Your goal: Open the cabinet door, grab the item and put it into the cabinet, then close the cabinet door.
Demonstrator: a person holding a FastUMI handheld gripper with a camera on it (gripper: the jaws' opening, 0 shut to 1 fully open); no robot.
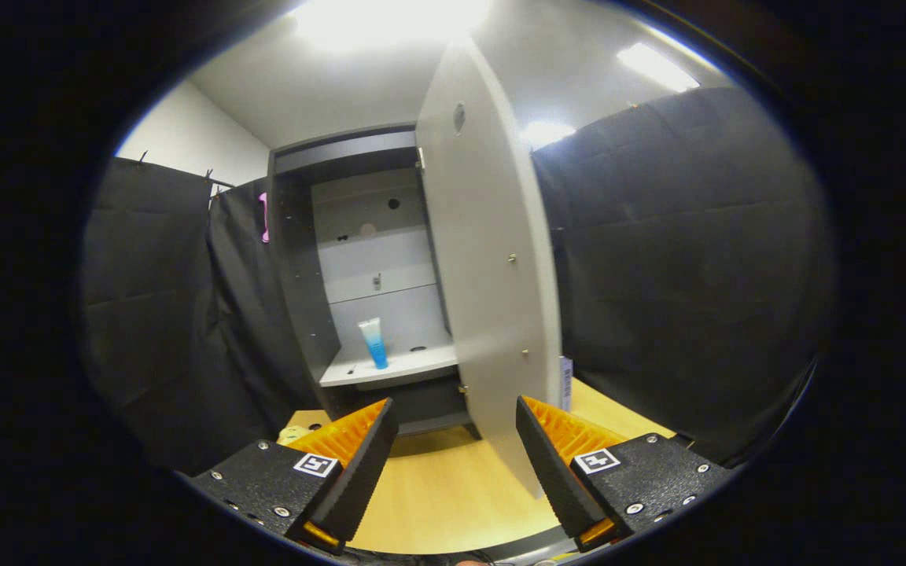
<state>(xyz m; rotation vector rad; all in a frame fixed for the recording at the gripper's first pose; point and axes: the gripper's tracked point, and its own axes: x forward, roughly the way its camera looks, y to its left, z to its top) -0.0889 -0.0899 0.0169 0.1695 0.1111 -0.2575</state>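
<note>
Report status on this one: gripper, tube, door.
Gripper open, empty. Tube upright on cabinet shelf. Door open, its lower edge between the fingers.

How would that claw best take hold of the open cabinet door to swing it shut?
By the free edge of the cabinet door, nearest the gripper. The panel stands edge-on just ahead of the open, empty fingers, so they could probably straddle its thin edge or push its outer face. The tube already stands inside.
</note>
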